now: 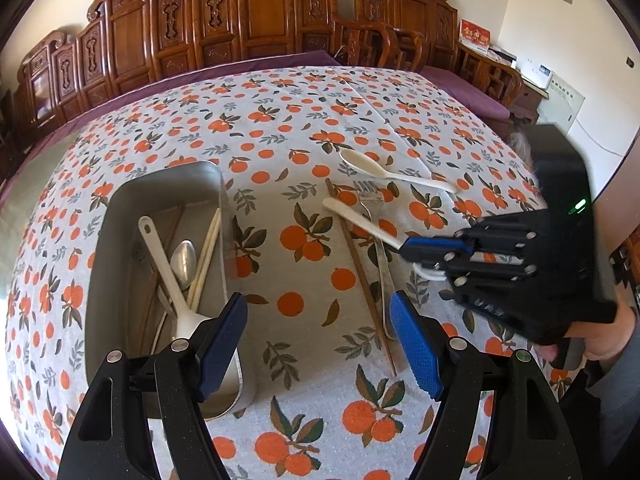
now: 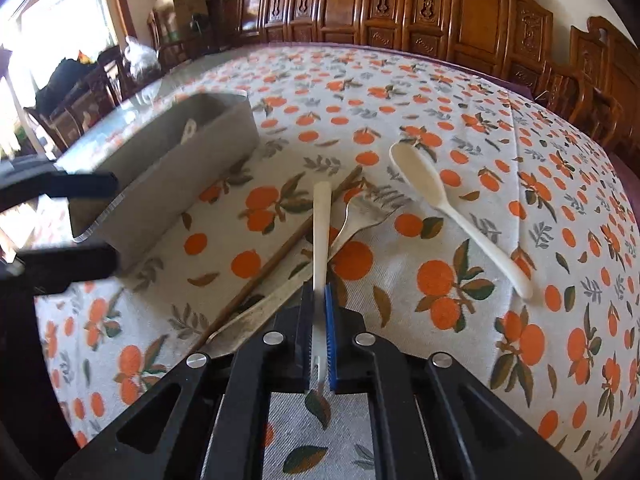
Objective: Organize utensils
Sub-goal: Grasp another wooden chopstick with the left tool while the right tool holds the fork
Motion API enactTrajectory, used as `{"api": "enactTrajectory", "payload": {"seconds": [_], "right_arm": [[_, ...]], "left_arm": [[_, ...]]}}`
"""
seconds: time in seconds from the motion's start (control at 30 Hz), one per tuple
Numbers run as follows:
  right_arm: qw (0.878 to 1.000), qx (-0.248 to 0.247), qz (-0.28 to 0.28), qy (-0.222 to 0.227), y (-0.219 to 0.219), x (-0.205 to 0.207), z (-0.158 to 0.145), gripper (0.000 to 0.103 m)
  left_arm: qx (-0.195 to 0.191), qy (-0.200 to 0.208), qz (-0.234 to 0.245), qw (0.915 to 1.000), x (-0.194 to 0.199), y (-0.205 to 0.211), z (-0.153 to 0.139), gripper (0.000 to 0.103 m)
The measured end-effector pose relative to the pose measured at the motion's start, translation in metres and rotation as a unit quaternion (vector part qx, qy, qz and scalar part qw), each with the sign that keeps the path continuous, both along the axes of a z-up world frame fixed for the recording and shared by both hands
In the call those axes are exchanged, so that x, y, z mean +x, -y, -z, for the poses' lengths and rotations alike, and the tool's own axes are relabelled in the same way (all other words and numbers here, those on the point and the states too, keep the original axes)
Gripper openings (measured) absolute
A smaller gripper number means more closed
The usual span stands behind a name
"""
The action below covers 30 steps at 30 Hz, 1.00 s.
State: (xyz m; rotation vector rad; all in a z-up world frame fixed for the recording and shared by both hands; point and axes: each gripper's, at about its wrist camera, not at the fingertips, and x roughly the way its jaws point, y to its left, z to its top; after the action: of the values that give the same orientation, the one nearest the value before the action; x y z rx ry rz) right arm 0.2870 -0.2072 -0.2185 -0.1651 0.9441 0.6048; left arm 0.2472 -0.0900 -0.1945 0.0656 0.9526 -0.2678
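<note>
A grey metal tray [image 1: 120, 216] sits on the left of the table and holds a white spoon [image 1: 168, 272], a metal spoon [image 1: 184, 260] and pale chopsticks [image 1: 206, 256]. My left gripper [image 1: 318, 344] is open and empty, just right of the tray's near end. My right gripper [image 2: 319, 300] is shut on a white spoon [image 2: 322, 224], held near its bowl, handle pointing away; it also shows in the left wrist view [image 1: 360, 222]. Beneath it lie a metal fork [image 2: 360, 216] and a brown chopstick [image 2: 280, 256]. Another white spoon [image 2: 440, 200] lies to the right.
The table wears a cloth with an orange-fruit print [image 1: 304, 120]. Carved wooden chairs [image 1: 256, 12] line the far edge. The tray also shows in the right wrist view [image 2: 180, 184], with the left gripper's fingers [image 2: 60, 188] before it.
</note>
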Motion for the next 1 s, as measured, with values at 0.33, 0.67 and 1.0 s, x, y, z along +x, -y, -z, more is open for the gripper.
{"api": "enactTrajectory", "payload": {"seconds": [0.33, 0.67, 1.0], "right_arm": [[0.999, 0.023, 0.048, 0.006, 0.032, 0.007, -0.013, 0.007], [0.998, 0.026, 0.063, 0.006, 0.039, 0.008, -0.013, 0.007], [0.997, 0.023, 0.069, 0.004, 0.037, 0.007, -0.011, 0.007]], "left_arm": [[0.005, -0.018, 0.005, 0.9998, 0.019, 0.022, 0.017, 0.063], [0.009, -0.046, 0.01, 0.9988, 0.043, 0.043, 0.037, 0.035], [0.024, -0.064, 0.005, 0.9976, 0.061, 0.052, 0.054, 0.018]]}}
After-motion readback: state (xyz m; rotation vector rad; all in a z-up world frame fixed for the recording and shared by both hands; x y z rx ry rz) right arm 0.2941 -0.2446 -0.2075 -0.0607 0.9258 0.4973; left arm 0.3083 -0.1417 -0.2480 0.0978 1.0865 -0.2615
